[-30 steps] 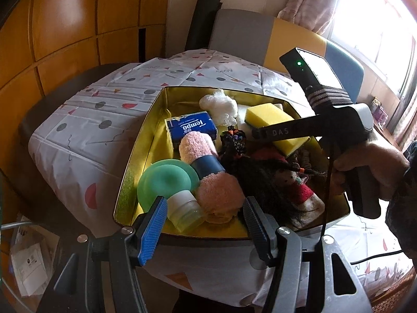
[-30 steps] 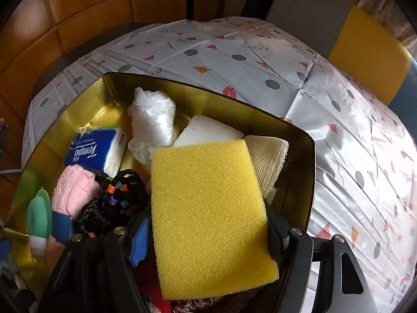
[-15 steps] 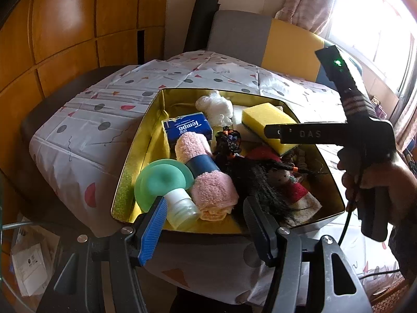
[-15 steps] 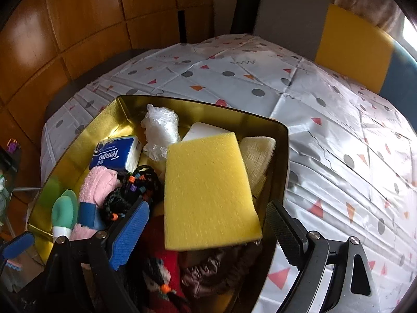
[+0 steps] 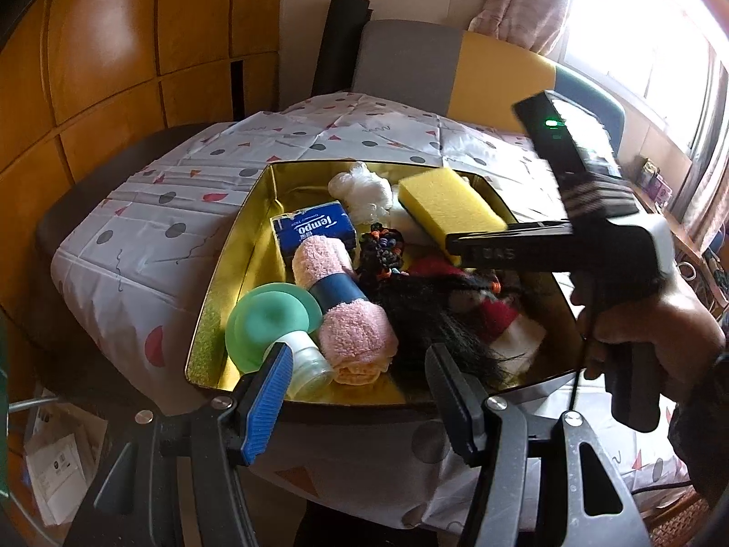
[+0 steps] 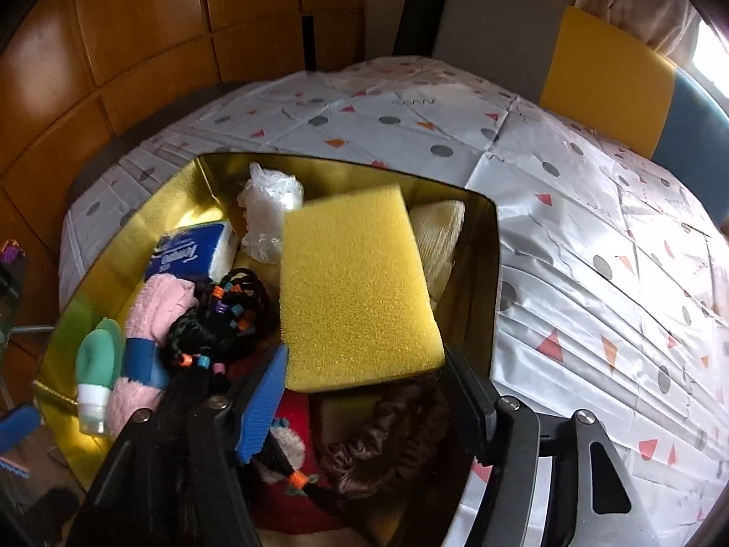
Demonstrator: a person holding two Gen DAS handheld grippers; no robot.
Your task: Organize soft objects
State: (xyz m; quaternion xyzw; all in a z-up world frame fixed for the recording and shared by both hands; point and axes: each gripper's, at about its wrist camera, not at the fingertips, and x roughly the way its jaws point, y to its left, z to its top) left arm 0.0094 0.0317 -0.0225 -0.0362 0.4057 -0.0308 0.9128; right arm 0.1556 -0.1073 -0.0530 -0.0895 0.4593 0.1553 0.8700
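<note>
Wood panelling [image 5: 114, 68] backs a counter [image 6: 569, 228] draped in a white cloth printed with dots and triangles, with a grey, yellow and blue chair [image 5: 455, 68] behind it and a bright curtained window [image 5: 638, 23] to one side; on the cloth sits a gold tin tray [image 5: 218, 282] packed with soft things. Near its far wall lie a crumpled white plastic bag [image 6: 269, 200] and a blue Tempo tissue pack [image 5: 314, 228]; a pink rolled towel [image 5: 341, 305] with a dark blue band lies along the middle, touching a green squeeze bottle [image 5: 269, 319] at the near left corner; beside the towel are a bunch of black hair ties [image 6: 223, 314] with coloured beads, a doll [image 5: 455, 314] with long black hair and red clothes, and a brown scrunchie [image 6: 378, 437].

The right tool [image 6: 364, 374] hangs over the tray's right half; its fingers stand on either side of the near edge of the yellow sponge [image 6: 355, 291], touching it, though a firm clamp cannot be told apart from mere contact; the sponge sits tilted above a cream knitted pad [image 6: 442, 237] in the far right corner. The left tool [image 5: 360, 378] waits at the tray's near rim, its jaws spread wide with nothing between them, the blue-padded finger in front of the bottle's cap.
</note>
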